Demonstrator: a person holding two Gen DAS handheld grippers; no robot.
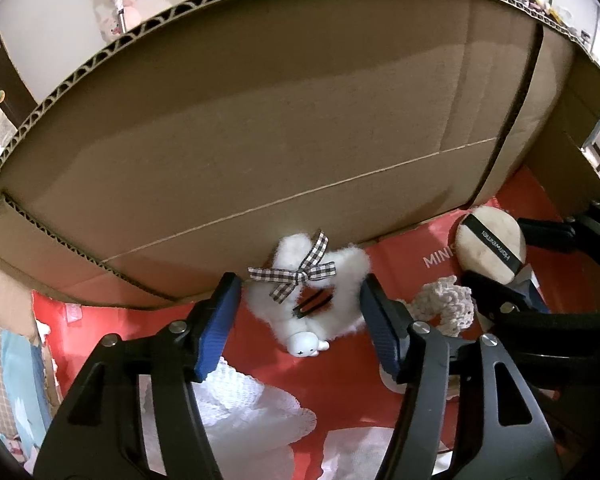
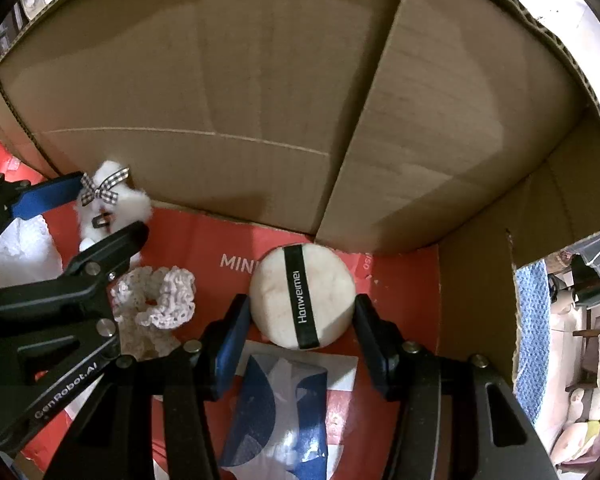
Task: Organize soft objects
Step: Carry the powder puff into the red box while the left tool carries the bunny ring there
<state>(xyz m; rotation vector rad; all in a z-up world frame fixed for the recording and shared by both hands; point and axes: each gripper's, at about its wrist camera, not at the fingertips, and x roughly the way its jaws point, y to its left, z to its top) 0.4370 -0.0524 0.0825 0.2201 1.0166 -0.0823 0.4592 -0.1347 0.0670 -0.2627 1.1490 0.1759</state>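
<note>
left claw (image 1: 298, 300): straddles fluffy scrunchie (image 1: 312, 280) | right claw (image 2: 298, 322): straddles powder puff (image 2: 303, 298)

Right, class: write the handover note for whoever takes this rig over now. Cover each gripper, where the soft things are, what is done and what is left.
Left gripper: open, its fingers either side of the white fluffy hair clip with the gingham bow, no visible grip.
Right gripper: open around the round powder puff, pads close but apparently not pressing.
Both items lie on the red liner inside the cardboard box, near its far wall. A crocheted scrunchie lies between them.
Done: these three are in the box.
Left: cannot tell from here; check outside the box for more soft items.
</note>
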